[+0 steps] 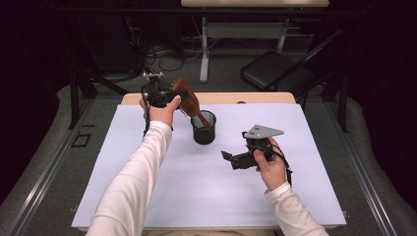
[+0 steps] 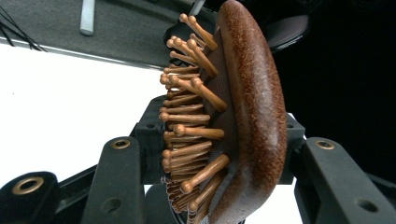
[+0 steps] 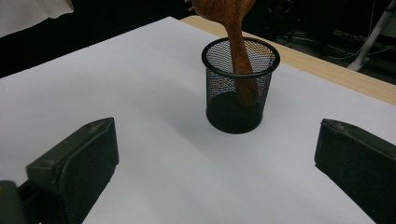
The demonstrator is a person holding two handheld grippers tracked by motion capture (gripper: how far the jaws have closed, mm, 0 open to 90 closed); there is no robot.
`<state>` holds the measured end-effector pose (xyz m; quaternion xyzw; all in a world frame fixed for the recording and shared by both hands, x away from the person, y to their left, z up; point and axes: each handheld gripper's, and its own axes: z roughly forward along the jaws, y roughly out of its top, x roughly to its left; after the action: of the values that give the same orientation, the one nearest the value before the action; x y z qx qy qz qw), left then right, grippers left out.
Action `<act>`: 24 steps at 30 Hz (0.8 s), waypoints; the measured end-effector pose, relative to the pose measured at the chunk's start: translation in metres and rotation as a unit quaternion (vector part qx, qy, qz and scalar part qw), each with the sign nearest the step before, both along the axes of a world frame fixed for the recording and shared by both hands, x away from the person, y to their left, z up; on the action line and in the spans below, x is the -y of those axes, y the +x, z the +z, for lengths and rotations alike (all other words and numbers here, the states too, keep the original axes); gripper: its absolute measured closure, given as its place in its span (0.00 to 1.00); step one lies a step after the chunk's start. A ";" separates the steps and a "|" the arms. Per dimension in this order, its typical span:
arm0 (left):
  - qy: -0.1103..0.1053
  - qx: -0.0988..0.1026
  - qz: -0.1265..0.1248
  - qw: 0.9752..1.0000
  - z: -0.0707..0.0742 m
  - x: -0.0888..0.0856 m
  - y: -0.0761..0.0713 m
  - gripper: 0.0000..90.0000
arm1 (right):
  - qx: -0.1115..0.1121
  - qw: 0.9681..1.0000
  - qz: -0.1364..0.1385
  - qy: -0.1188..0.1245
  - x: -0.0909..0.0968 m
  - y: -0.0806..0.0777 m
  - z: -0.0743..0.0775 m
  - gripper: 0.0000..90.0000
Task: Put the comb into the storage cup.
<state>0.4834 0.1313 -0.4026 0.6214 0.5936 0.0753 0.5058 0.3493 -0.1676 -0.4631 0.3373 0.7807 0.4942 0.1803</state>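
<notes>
A brown wooden hairbrush (image 1: 188, 97) leans tilted, its handle (image 3: 238, 51) down inside a black mesh cup (image 1: 203, 128) on the white mat. My left gripper (image 1: 178, 98) is shut on the brush head (image 2: 252, 107), bristles facing one jaw and the smooth back against the other. To the right of the cup, my right gripper (image 1: 227, 158) hovers low over the mat, open, nothing between its jaws. In the right gripper view the cup (image 3: 239, 93) stands ahead of the gripper (image 3: 219, 154), a short gap away.
The white mat (image 1: 147, 196) covers most of the wooden table (image 1: 265, 97). Beyond the far edge are a folding chair (image 1: 275, 71), desk legs and floor cables. Dark rails run along both sides of the table.
</notes>
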 end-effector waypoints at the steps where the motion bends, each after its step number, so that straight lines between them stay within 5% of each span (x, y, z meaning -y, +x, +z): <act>1: 0.002 0.000 -0.001 1.000 -0.001 0.000 0.000 0.57 | 0.000 1.000 0.001 -0.001 0.000 0.000 0.000 0.00; 24: 0.010 -0.009 -0.004 1.000 -0.011 0.008 0.003 0.57 | 0.000 1.000 0.003 0.000 -0.001 0.000 -0.001 0.00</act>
<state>0.4864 0.1234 -0.4140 0.6294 0.5947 0.0736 0.4948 0.3492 -0.1664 -0.4637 0.3347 0.7819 0.4947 0.1784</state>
